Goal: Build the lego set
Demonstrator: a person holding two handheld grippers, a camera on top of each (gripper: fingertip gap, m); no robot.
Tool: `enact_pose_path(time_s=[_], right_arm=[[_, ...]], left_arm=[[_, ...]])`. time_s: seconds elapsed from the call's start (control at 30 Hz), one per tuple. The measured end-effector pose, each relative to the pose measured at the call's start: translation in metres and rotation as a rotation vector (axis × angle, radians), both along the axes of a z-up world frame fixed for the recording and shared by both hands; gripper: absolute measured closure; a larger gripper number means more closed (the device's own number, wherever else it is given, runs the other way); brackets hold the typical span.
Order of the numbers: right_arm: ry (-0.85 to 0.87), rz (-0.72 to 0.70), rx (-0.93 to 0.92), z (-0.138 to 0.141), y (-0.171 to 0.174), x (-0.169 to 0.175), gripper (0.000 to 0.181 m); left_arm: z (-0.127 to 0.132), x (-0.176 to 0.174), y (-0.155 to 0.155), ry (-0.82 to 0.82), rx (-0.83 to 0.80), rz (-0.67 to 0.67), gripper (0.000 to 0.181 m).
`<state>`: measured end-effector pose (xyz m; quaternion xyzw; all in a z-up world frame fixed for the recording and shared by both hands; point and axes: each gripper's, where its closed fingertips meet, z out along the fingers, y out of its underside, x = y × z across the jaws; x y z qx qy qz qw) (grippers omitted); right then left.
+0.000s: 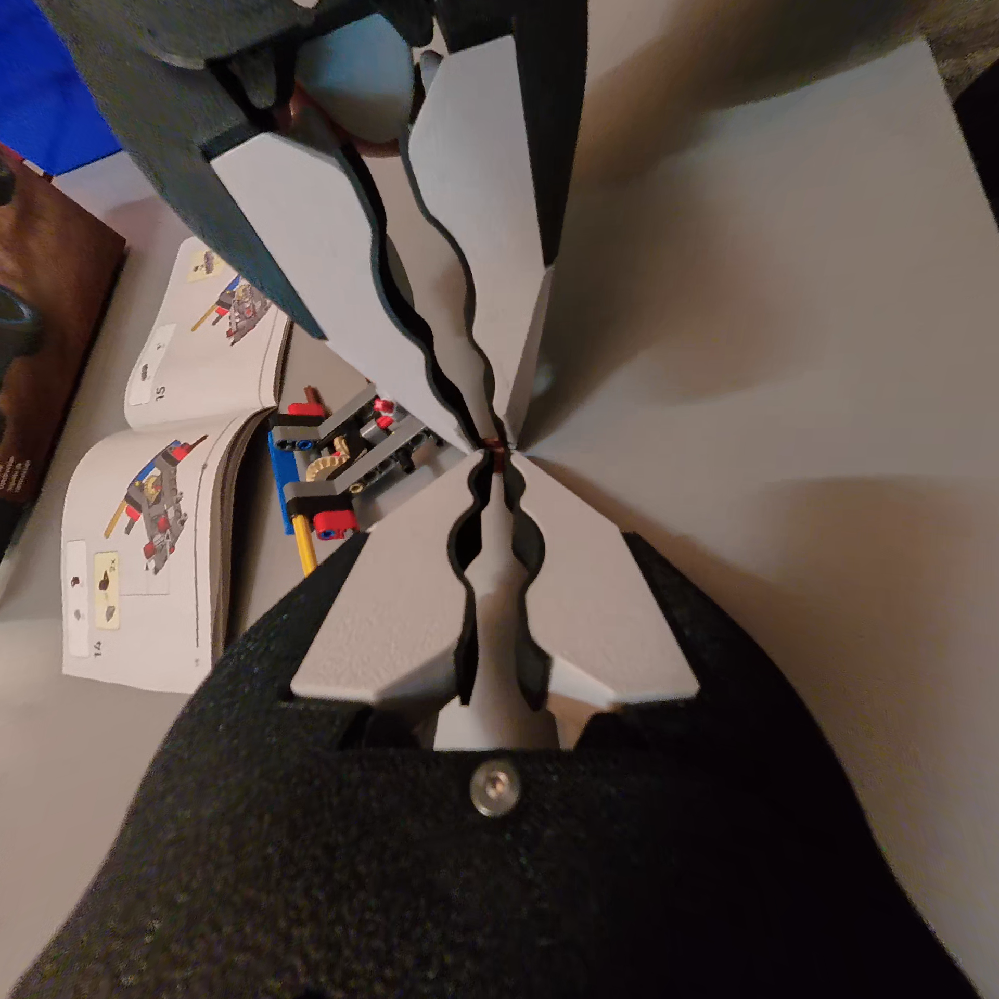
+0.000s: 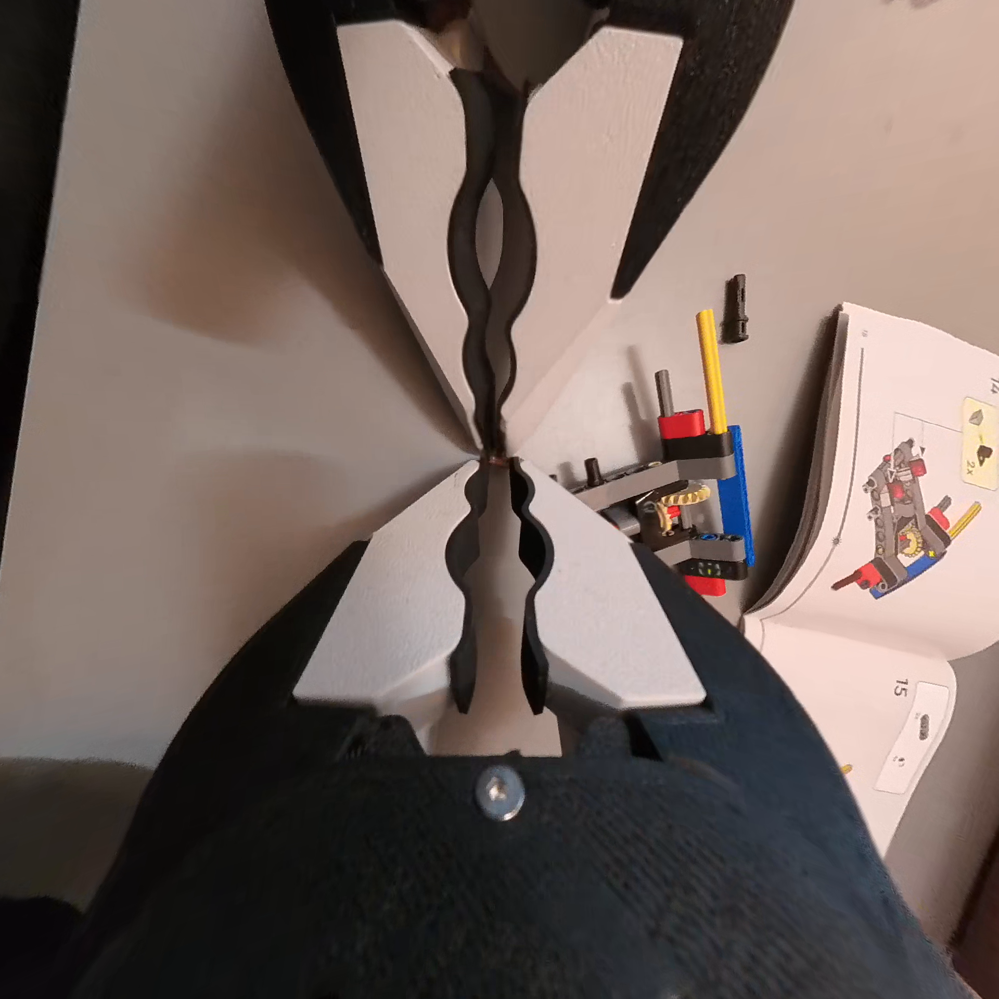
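Note:
My left gripper (image 1: 494, 464) and my right gripper (image 2: 497, 469) meet tip to tip above the white table. A tiny reddish-brown Lego piece (image 1: 497, 453) is pinched where the tips meet, and both grippers are shut on it; it also shows in the right wrist view (image 2: 496, 459). The right gripper (image 1: 493, 432) comes in from the top of the left wrist view, and the left gripper (image 2: 491, 432) from the top of the right wrist view. The partly built grey, black, red and blue Lego model (image 1: 335, 470) lies on the table beside them (image 2: 686, 503), with a yellow axle (image 2: 711, 373) sticking out.
An open instruction booklet (image 1: 162, 486) lies beyond the model (image 2: 892, 513). A loose black pin (image 2: 736, 308) lies near the yellow axle. A brown box (image 1: 48, 324) and something blue (image 1: 38, 81) sit at the table's far side. The white table (image 1: 757, 378) stretches away on the other side. The grippers are tip to tip, or close to it.

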<state>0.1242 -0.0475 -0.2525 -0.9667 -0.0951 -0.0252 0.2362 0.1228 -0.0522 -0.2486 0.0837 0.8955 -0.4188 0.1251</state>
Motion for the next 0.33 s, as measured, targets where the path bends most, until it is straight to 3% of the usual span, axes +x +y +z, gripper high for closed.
enact_pose_path(time_s=[0.03, 0.33], right_arm=[[-0.002, 0.002, -0.009, -0.0006, 0.0, 0.0007, 0.176], [-0.025, 0.014, -0.034, -0.0035, -0.0023, 0.0025, 0.175]], left_arm=[[-0.0017, 0.0003, -0.0002, -0.002, 0.009, 0.0, 0.181], [-0.0069, 0.0009, -0.0017, 0.019, 0.029, 0.01, 0.181]])
